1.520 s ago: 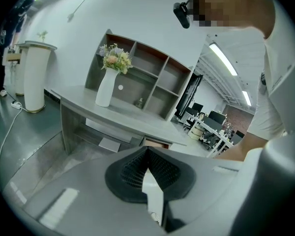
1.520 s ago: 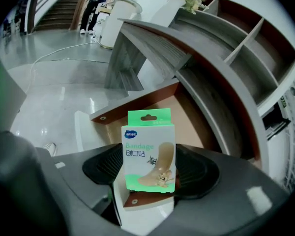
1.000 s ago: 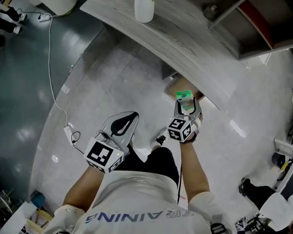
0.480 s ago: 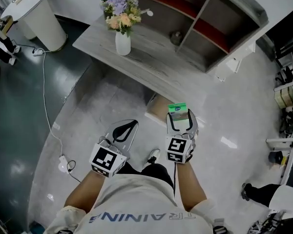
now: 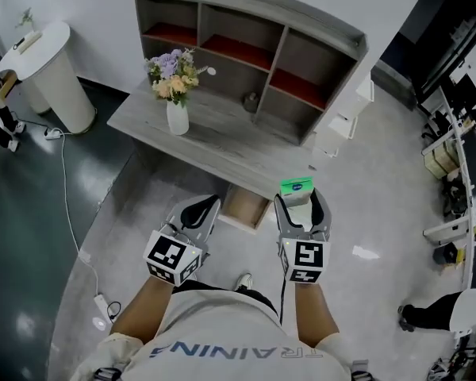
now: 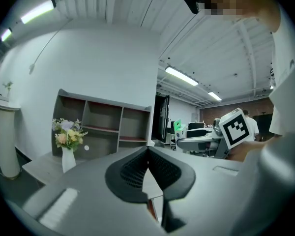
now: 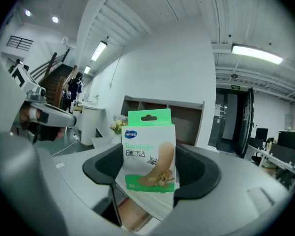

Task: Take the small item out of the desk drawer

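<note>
My right gripper (image 5: 303, 205) is shut on a green and white bandage box (image 5: 296, 186), held upright in the air in front of the desk. In the right gripper view the bandage box (image 7: 148, 151) stands between the two black pads (image 7: 102, 168) of the right gripper (image 7: 150, 170), which press on its sides. The desk drawer (image 5: 244, 207) stands pulled out under the grey desk top (image 5: 222, 137), left of the box and lower. My left gripper (image 5: 198, 213) hovers left of the drawer; in its own view the left gripper (image 6: 148, 156) is shut, with nothing in it.
A white vase of flowers (image 5: 177, 116) stands on the desk beside a grey shelf unit (image 5: 246, 46). A white round stand (image 5: 51, 70) is at the far left. A cable and power strip (image 5: 101, 308) lie on the floor. Office furniture (image 5: 460, 165) stands at the right.
The view has pulled up and back, and the desk now looks smaller and farther. Both grippers have risen away from the drawer, the right one still holding the bandage box.
</note>
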`<action>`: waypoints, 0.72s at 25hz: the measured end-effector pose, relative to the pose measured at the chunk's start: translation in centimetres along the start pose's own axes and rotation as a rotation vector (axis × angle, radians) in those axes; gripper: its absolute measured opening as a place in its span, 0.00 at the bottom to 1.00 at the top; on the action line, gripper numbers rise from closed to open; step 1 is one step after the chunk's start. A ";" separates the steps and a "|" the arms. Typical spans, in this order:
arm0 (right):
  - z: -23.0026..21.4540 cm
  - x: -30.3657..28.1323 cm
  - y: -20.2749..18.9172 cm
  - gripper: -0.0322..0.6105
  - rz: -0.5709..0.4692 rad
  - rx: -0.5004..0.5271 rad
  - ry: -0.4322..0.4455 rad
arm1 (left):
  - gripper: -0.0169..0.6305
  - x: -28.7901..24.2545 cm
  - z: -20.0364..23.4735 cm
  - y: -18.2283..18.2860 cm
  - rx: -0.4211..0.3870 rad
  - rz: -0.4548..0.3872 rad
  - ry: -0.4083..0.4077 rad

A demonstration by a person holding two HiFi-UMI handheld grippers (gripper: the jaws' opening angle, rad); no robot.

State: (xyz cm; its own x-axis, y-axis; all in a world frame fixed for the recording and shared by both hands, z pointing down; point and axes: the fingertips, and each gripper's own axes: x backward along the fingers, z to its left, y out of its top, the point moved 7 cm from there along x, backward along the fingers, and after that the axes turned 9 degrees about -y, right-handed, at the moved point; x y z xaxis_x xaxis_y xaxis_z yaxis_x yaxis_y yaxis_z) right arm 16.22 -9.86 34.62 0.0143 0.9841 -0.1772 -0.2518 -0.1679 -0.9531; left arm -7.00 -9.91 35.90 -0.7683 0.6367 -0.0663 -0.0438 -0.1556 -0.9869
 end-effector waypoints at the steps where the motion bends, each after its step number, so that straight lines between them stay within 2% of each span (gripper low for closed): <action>1: -0.4 0.3 0.9 0.59 -0.018 -0.010 0.004 | 0.02 -0.2 -0.1 0.7 -0.010 -0.012 -0.006; 9: -2.6 2.6 5.0 0.59 -0.112 -0.096 0.016 | 0.02 -0.9 -0.5 4.2 -0.061 -0.064 -0.023; 18: -2.6 2.4 5.0 0.59 -0.113 -0.109 0.020 | 0.02 -1.5 -0.5 4.4 -0.062 -0.051 -0.037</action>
State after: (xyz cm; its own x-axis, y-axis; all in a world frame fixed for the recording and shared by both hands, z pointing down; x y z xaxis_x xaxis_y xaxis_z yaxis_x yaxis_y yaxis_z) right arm 17.49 -8.47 28.83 0.0563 0.9959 -0.0712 -0.1409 -0.0627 -0.9880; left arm -5.70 -11.16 31.58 -0.7889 0.6144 -0.0117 -0.0444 -0.0760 -0.9961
